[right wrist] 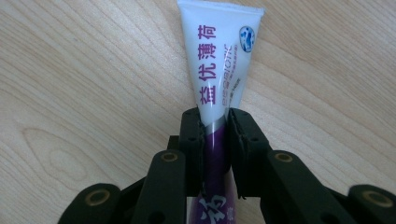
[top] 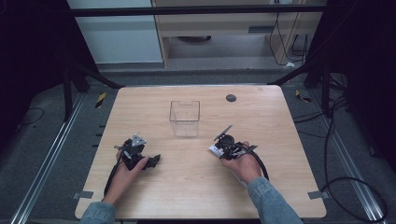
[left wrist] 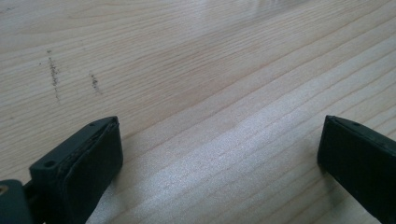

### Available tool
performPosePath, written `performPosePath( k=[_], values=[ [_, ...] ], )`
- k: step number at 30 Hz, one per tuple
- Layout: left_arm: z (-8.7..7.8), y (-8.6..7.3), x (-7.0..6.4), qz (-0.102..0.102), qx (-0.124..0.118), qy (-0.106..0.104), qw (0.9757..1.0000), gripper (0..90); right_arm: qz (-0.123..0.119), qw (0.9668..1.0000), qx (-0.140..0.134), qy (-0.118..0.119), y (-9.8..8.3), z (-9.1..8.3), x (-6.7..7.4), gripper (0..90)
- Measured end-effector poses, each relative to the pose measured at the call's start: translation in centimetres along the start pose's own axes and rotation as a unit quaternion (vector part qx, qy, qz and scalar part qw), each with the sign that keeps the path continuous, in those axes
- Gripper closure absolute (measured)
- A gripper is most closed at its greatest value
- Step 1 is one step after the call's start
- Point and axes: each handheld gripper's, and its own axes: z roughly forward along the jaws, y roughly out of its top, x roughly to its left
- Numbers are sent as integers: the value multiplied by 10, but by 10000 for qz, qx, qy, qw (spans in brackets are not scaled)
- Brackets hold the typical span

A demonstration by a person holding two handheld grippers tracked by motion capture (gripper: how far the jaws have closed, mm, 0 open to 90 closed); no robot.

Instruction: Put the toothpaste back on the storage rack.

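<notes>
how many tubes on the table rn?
1. A white and purple squeeze tube with printed lettering, clamped between the jaws of the right gripper low over the wooden table. The clear plastic box mid-table looks empty.

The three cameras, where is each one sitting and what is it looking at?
High view: above the person's side, facing forward and down on the wooden table and clear box; both forearms and both tongs show.
Left gripper view: rides the left tongs, looking along open black jaws at bare wood.
Right gripper view: rides the right tongs, jaws squeezing a white-and-purple tube.
All three share the wood tabletop.
</notes>
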Motion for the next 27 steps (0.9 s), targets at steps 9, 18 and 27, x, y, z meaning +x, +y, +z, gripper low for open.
performPosePath(
  k=[9,18,27],
  values=[
    [0,0,0,4,4,1,10000,0,5,9998,-199,41,-6,-5,-5,787],
    [0,0,0,2,1,1,10000,0,249,9976,-653,15,-7,-33,-21,790],
    [0,0,0,-1,0,-1,10000,0,411,9937,-1038,-54,-2,-55,-34,791]
  ],
)
